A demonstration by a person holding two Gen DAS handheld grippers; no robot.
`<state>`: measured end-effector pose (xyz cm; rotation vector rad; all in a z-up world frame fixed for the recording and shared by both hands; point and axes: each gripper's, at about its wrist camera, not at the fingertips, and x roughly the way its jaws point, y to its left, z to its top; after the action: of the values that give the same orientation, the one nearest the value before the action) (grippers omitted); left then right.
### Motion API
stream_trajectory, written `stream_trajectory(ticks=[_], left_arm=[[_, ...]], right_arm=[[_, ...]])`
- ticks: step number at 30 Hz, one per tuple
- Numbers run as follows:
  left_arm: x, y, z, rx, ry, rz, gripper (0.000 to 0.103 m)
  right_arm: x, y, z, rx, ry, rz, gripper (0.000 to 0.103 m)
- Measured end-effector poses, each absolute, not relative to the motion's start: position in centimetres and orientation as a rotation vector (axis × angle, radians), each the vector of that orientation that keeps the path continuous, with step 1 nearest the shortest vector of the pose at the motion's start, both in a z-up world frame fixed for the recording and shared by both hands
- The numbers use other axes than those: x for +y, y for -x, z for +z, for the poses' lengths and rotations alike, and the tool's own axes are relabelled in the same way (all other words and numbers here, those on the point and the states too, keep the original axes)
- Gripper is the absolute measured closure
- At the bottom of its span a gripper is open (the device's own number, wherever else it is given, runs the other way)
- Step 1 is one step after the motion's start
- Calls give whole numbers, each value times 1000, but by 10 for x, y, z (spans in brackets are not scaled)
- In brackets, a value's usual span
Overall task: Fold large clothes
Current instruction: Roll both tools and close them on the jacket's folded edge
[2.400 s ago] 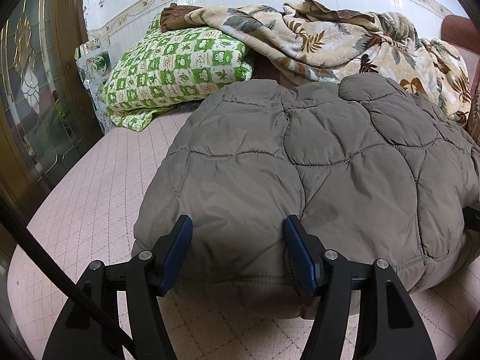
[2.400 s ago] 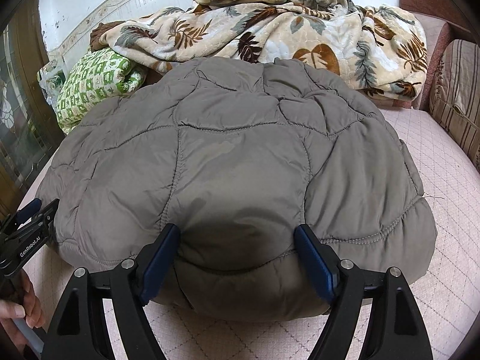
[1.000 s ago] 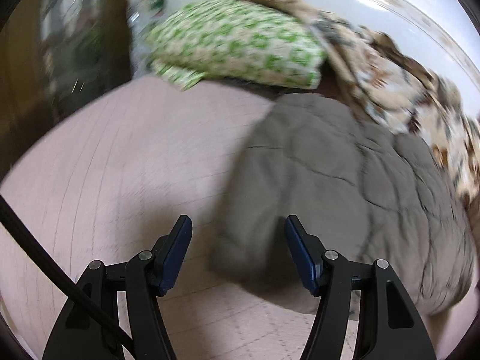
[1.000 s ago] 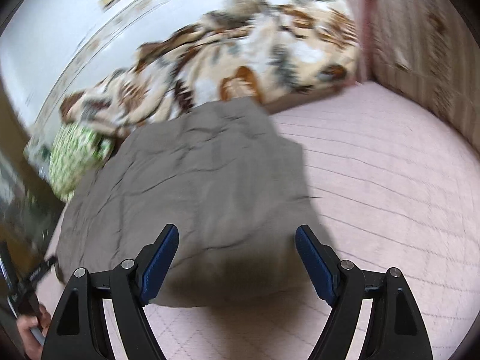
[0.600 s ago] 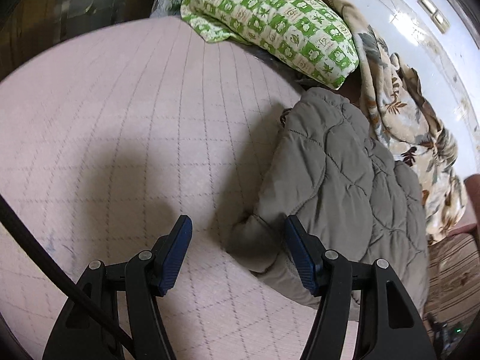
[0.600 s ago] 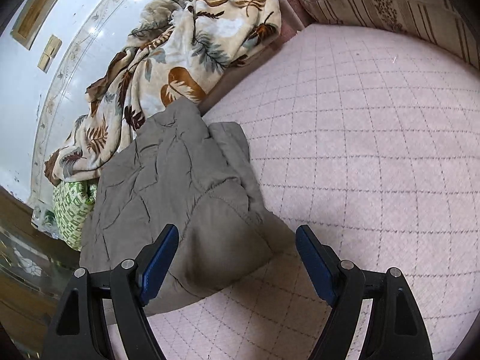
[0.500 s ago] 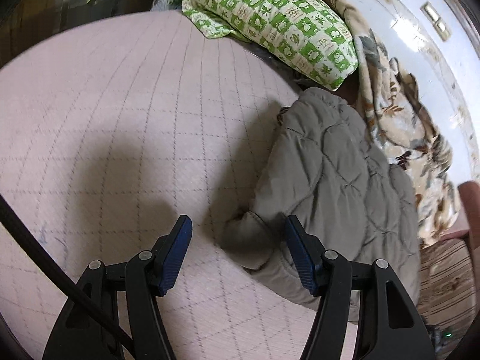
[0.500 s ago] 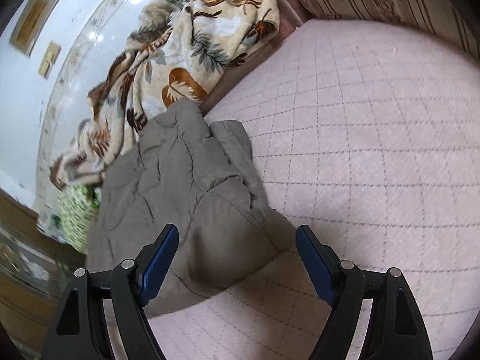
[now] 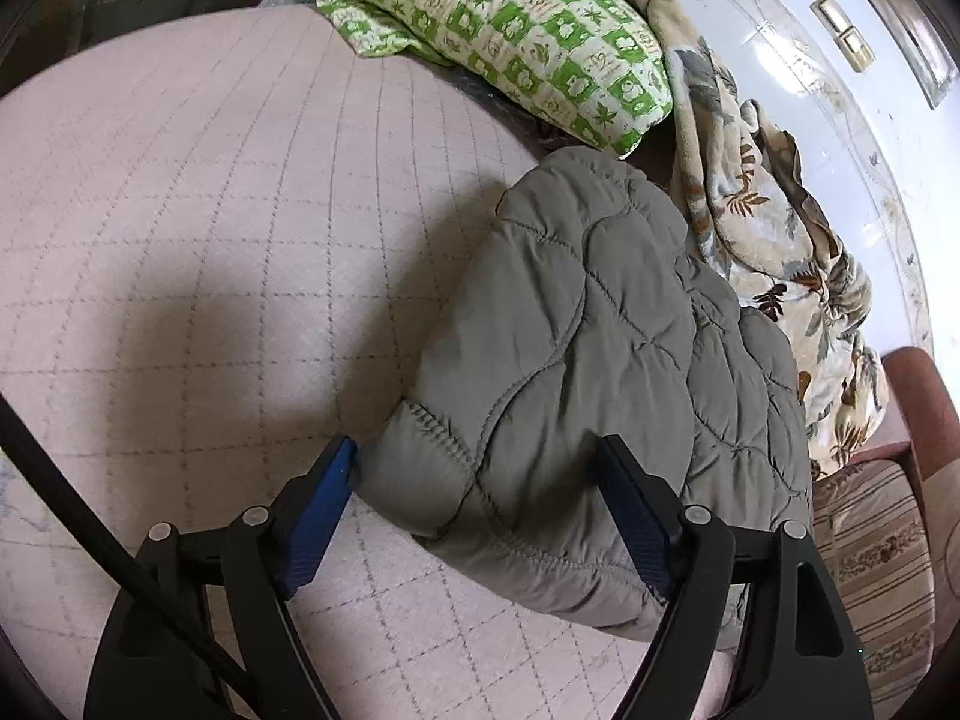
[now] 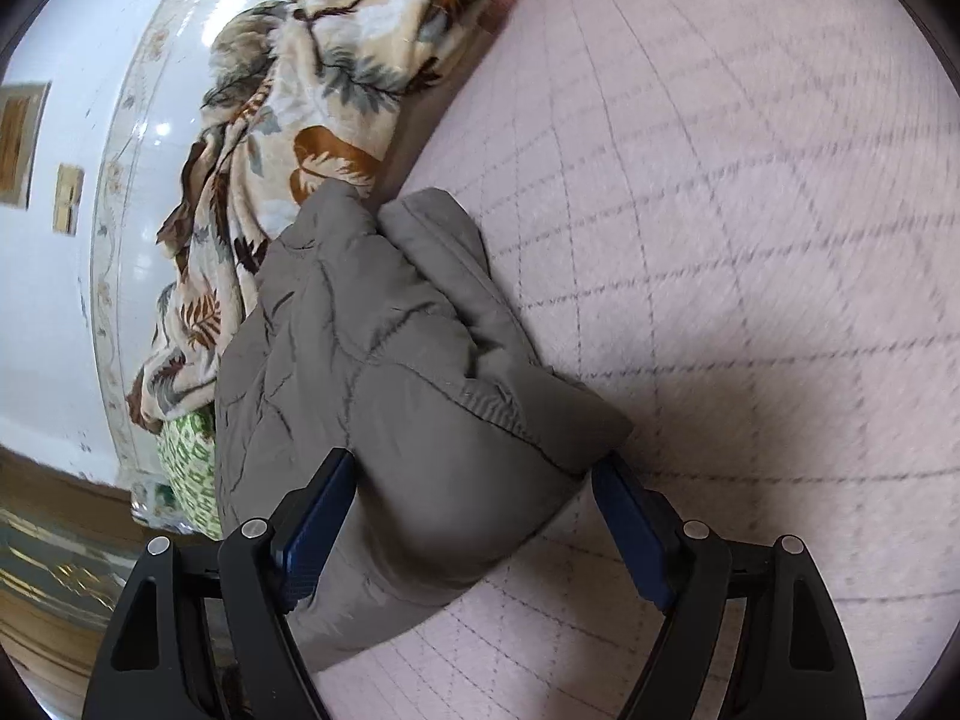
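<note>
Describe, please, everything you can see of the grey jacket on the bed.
The jacket is grey-olive, puffy and quilted in wavy stitched panels, with a smooth, slightly shiny shell. It lies folded into a thick bundle on the pink quilted bed, its far end against the leaf-print blanket and near the green pillow. A stitched edge runs round the near end. The left gripper, jaws opening, straddles one near corner; the open right gripper straddles the other. Whether the pads touch is unclear.

A home bedroom: a pink quilted bed (image 9: 180,210), a green checked pillow (image 9: 510,18), a leaf-print blanket (image 9: 750,198) against the wall.
</note>
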<state>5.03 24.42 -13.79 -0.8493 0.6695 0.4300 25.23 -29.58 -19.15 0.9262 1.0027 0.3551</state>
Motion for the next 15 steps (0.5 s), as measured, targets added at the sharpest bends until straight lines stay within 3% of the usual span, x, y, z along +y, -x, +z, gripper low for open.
stream_trajectory(ticks=[8,10,12,14,15], left_arm=[[252,-65,-149,644,831,434,20],[249,-71,-146,649,772,448,26],[242,-73,-142,650,715,462,34],[234,-75,-136,643,643,477,50],[230,-76,-133,637,603,487,53]], right_arm=[[-280,-268,-192,955,-895,327,11],[-274,-273,-188,943,-853,331,18],[-273,-275,-187,934,-832,337,33],[-270,-275,-182,926,-793,339,44],[-266,-274,-175,917,-746,340,50]])
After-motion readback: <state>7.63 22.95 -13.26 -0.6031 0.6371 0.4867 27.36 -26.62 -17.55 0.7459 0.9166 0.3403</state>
